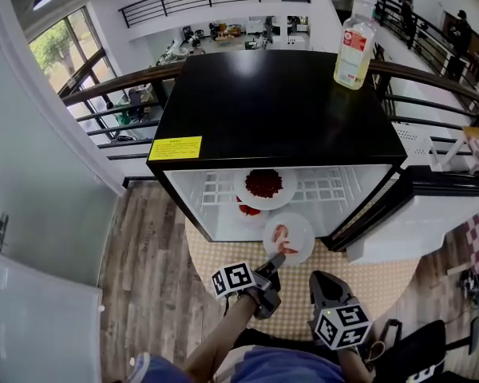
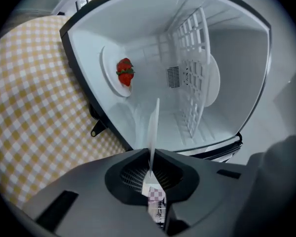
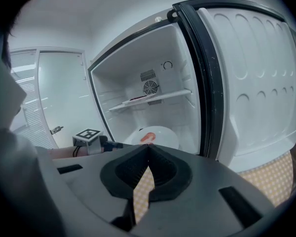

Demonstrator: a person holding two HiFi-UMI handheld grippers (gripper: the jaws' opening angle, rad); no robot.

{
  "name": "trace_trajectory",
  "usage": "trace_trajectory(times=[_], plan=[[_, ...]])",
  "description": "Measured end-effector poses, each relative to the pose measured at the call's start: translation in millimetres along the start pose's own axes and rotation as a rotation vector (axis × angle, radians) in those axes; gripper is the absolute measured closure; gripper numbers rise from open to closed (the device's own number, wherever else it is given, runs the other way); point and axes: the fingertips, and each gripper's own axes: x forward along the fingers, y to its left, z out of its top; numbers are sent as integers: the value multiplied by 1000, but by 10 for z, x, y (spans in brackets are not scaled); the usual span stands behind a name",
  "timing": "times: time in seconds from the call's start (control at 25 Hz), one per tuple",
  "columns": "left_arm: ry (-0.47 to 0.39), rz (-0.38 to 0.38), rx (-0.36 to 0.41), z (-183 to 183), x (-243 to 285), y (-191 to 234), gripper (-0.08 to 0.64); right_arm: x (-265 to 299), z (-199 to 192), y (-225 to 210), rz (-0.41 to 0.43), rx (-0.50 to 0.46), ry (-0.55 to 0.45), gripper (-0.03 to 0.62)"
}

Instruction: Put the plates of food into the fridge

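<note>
The fridge [image 1: 275, 106] is a compact box with a glossy black top and a smooth white moulded interior. Its door [image 3: 251, 83] stands open at the right, and the white door liner is embossed with rows of ovals. One white wire shelf [image 2: 195, 73] divides the interior. One yellow label [image 1: 176, 148] is fixed to the front left of the top; its print is too small to read. One clear plastic bottle [image 1: 355, 42] with a white cap, pale liquid and a red-and-white label stands on the rear right corner of the top; its print is also unreadable. There are three plates, all round, white and smooth. The shelf plate [image 1: 263, 186] sits on the wire shelf and carries a heap of small dark red pieces. The lower plate [image 2: 119, 73] lies on the compartment floor beneath the shelf and carries one red strawberry with a green cap. The held plate [image 1: 289, 238] carries pink-red pieces and sits at the mouth of the lower compartment, above a yellow-and-white checked mat [image 2: 34, 107] that lies on a wood-grain plank floor [image 1: 144, 278]. The left gripper [image 2: 151, 154], of matt grey plastic with ribbed pads, is clamped on the near rim of the held plate. The right gripper [image 3: 148, 147], of the same build, hangs just beside the left gripper with its jaws pressed together on nothing.
</note>
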Motion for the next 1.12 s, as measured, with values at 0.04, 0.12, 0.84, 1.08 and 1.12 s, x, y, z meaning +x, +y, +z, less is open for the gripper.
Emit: trace_trajectory(times=[0.04, 0.12, 0.84, 1.08, 1.12], plan=[[-6, -3, -17, 49, 75, 10, 534, 5, -4, -19, 5, -2, 4, 577], [-11, 14, -35, 144, 222, 66, 533, 9, -10, -61, 13, -6, 12, 577], [-45, 175, -114, 528, 1025, 399, 534, -1, 6, -307, 15, 1, 23, 577], [-23, 233, -41, 543, 1112, 466, 532, -30, -10, -351, 1, 6, 23, 577], [-20, 251, -24, 554, 1119, 466, 531, -34, -11, -357, -1, 5, 22, 577]])
